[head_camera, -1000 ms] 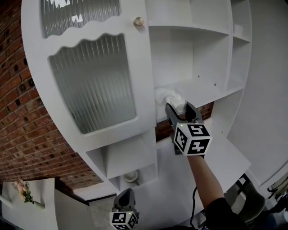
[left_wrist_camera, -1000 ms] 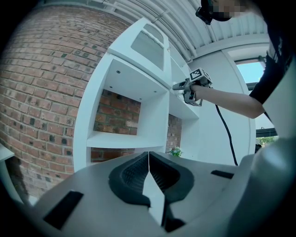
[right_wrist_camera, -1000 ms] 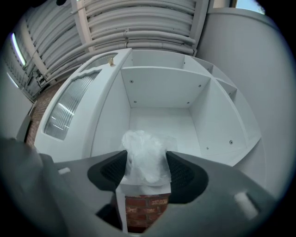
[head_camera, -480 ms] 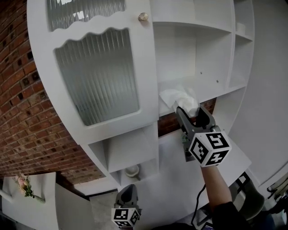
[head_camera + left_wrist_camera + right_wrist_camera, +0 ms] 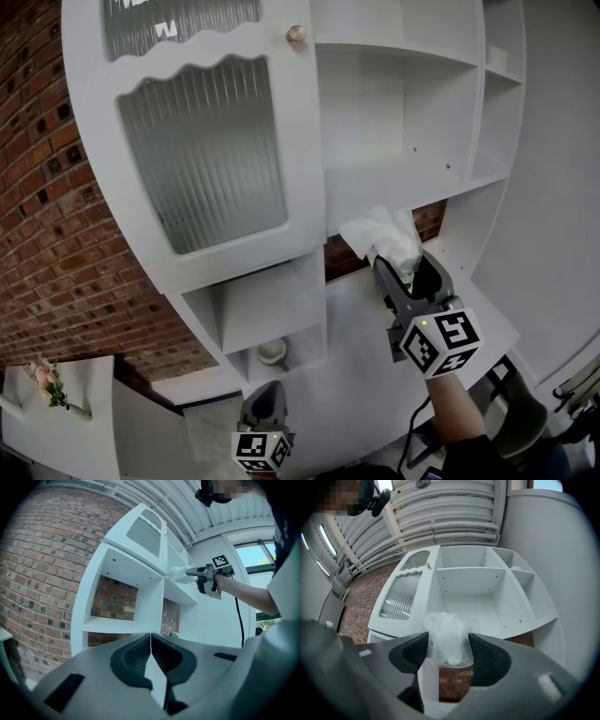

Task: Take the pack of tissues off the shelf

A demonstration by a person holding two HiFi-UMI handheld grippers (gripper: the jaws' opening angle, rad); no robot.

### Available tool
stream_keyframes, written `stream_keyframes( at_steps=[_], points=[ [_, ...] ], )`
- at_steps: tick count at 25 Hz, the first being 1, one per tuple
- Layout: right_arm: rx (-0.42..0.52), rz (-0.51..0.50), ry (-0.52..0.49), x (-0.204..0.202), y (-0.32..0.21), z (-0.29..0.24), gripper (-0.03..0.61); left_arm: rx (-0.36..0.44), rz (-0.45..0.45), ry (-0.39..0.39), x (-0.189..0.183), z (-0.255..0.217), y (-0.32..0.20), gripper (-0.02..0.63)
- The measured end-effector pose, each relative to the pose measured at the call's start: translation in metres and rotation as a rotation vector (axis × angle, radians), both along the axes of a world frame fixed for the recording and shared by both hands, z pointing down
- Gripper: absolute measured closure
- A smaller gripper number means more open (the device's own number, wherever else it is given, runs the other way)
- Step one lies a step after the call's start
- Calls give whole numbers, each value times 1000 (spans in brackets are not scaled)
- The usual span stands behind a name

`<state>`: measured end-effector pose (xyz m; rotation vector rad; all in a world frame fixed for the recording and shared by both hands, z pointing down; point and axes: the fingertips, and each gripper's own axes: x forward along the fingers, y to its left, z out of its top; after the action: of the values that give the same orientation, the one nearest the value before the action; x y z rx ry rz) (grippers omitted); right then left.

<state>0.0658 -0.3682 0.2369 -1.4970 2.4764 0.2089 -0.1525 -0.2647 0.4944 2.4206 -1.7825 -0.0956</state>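
At the centre right of the head view, the right hand-held gripper (image 5: 403, 274) is clamped on the pack of tissues (image 5: 382, 234), a crinkled white bundle in clear wrap. The pack is held at the front edge of the open shelf (image 5: 394, 183) of a white cabinet (image 5: 497, 112), just to the right of the closed ribbed-glass door (image 5: 202, 150). Whether it touches the shelf board cannot be told. In the right gripper view the pack is seen between the two dark ribbed pads (image 5: 410, 653), pressed from both sides, with the jaws set partly apart by its width. A bare forearm (image 5: 448, 403) is seen below the marker cube (image 5: 441, 342).

At the bottom centre of the head view, the left hand-held gripper (image 5: 262, 417) is held low, well apart from the shelf. In the left gripper view its jaws are seen closed together, with nothing between them.

A small brass knob (image 5: 296, 34) is fixed at the upper right corner of the door. A white cup (image 5: 272, 352) is seen in a small lower compartment beneath the door. A brick wall (image 5: 47, 234) fills the left of the frame, and pink flowers (image 5: 45, 392) are seen at the lower left corner.
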Motion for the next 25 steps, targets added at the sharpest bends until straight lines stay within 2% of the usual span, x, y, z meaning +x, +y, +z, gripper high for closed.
stream_keyframes(
  at_steps=[16, 25],
  points=[
    [-90, -48, 21, -11, 43, 87, 321, 6, 49, 7, 12, 3, 15, 601],
    [-139, -65, 26, -14, 59, 133, 321, -8, 41, 24, 13, 12, 17, 601]
  ],
)
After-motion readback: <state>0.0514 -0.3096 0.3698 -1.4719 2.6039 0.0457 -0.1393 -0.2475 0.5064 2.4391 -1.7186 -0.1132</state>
